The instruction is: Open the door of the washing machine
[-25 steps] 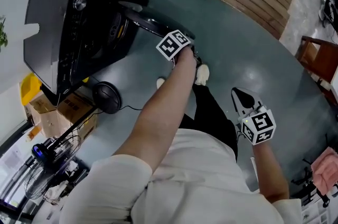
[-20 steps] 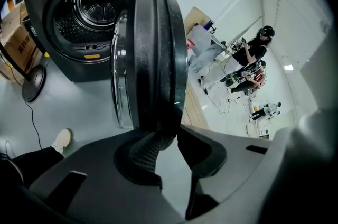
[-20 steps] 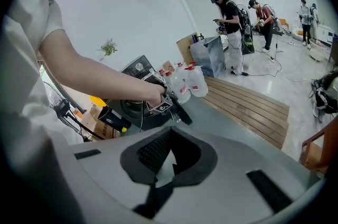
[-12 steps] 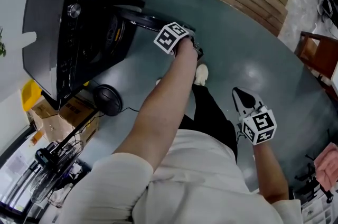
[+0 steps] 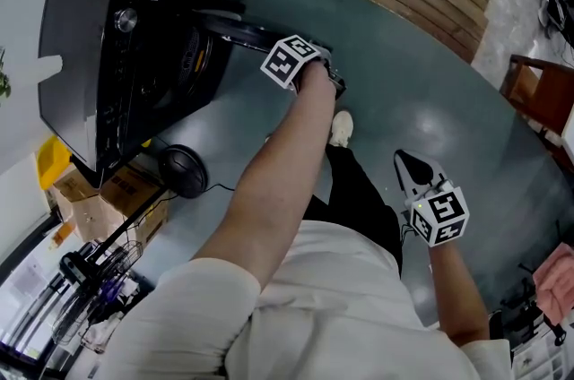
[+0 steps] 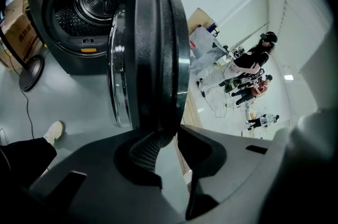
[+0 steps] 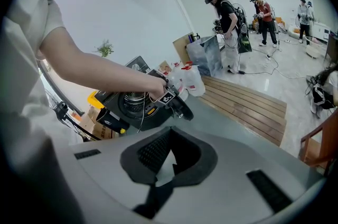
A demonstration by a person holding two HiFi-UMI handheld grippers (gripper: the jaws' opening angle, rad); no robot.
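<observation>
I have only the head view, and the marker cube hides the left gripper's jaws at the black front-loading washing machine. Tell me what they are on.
Observer: In the left gripper view, the left gripper is closed on the thick black rim of the round washer door, one jaw on each face.
Operator: Report what shows behind the door.
Observer: The door stands edge-on to that camera, clear of the black washing machine. The perforated metal drum shows through the opening.
Operator: Check the other hand.
Observer: In the right gripper view, the right gripper has its jaws together on nothing, away from the machine.
</observation>
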